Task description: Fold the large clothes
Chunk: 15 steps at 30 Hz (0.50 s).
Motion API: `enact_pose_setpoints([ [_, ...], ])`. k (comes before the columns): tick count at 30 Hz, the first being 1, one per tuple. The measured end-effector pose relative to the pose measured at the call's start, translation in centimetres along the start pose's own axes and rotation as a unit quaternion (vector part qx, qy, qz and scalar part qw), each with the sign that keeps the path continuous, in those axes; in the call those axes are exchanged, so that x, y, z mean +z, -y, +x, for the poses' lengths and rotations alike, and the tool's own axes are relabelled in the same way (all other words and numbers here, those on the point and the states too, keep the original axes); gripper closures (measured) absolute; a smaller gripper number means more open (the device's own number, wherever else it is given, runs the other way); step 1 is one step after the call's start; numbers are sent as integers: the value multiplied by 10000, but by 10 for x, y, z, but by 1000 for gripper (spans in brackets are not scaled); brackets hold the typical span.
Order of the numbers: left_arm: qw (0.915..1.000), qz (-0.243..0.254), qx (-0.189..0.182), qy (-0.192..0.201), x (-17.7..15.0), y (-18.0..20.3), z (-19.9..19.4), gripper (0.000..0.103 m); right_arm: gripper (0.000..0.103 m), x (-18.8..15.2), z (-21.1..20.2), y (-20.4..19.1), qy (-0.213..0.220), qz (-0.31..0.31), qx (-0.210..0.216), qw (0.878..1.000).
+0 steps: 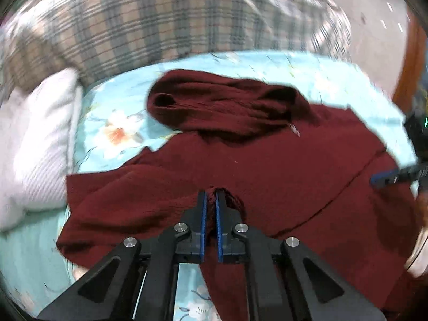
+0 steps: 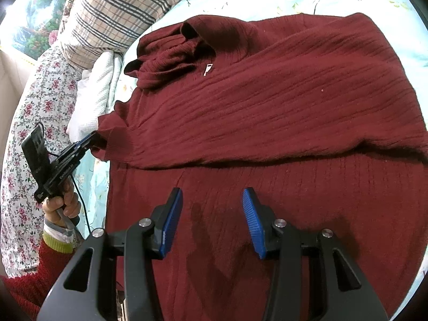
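A dark red knit sweater (image 1: 267,165) (image 2: 267,107) lies spread on a bed, its upper half folded over the lower and its turtleneck collar (image 2: 165,50) bunched at the far left. My left gripper (image 1: 211,195) is shut on a pinch of the sweater's edge, with red fabric showing between its blue pads. In the right wrist view the left gripper (image 2: 92,137) grips the sweater's left corner, held by a person's hand (image 2: 62,200). My right gripper (image 2: 212,195) stands open just above the sweater's lower half, with nothing between its pads. Its tip (image 1: 379,179) shows at the right edge of the left wrist view.
The bed carries a light blue flowered sheet (image 1: 115,123). A plaid pillow (image 1: 160,21) (image 2: 115,8) and a white quilted pillow (image 1: 34,139) (image 2: 99,88) lie at the head. A small-flowered cloth (image 2: 32,107) hangs on the left. Wooden furniture (image 1: 409,61) stands at the right.
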State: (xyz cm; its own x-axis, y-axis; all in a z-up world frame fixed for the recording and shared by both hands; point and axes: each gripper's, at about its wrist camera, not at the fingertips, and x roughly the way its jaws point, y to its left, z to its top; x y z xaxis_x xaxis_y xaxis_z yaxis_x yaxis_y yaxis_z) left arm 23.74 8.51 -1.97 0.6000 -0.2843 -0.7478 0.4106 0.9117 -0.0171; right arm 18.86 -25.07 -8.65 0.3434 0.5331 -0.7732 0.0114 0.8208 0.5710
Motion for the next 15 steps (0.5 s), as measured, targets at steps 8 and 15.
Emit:
enact_pose_setpoints([
  [8, 9855, -979, -1006, 953, 33, 8, -58, 100, 55, 4, -14, -4, 339, 46, 254, 9991],
  [15, 9641, -1088, -2230, 942, 69, 122, -5, 100, 55, 10, -48, 22, 997, 518, 406, 9928],
])
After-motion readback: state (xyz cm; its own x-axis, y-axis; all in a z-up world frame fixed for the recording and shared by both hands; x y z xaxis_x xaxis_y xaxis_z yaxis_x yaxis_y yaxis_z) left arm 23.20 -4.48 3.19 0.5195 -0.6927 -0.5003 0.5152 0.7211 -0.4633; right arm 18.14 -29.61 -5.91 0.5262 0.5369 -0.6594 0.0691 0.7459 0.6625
